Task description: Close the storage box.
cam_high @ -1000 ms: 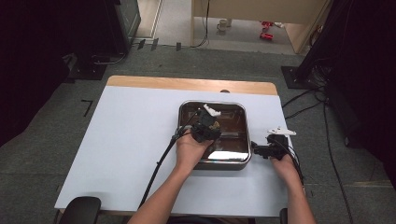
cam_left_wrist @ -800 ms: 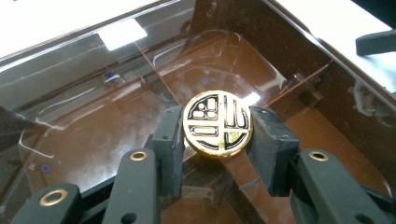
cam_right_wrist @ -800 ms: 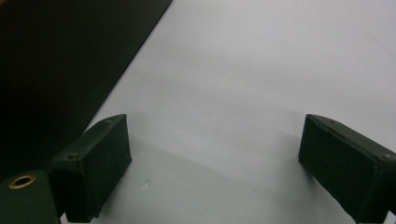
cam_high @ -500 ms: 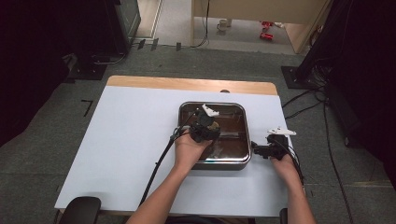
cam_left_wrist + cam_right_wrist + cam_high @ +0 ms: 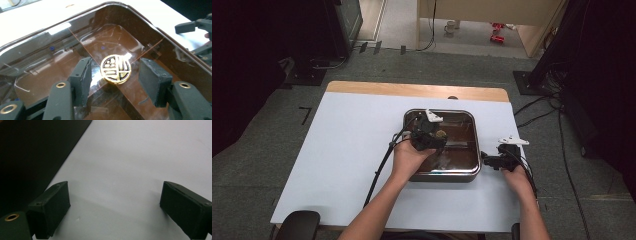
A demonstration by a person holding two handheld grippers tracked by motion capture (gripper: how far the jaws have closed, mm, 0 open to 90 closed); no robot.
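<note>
We are working at a pale blue table (image 5: pixel 352 165), and on it sits a square metal tray (image 5: pixel 474 150) with a brown, glossy floor that looks wet or glazed. Our left gripper (image 5: pixel 428 134) is down inside that tray, while our right gripper (image 5: pixel 492 161) rests over bare tabletop just beside the tray's right wall, apart from it.

In the left gripper view the tray's floor (image 5: pixel 50 72) mirrors the lights, and a small round gold-and-black coin or badge (image 5: pixel 115 69) lies flat on it, near the tray's middle. The left gripper (image 5: pixel 113 82) has its jaws spread wide, one pad on either side of the coin, neither one touching it and nothing held.

The right gripper (image 5: pixel 113 210) is likewise spread wide over the plain tabletop, with nothing between its pads.

So we judge the job barely begun: the approach is made and the coin is bracketed, but the grasp itself is not yet done. Closing on the coin, lifting it from the slick floor and carrying it out of the tray all remain.
</note>
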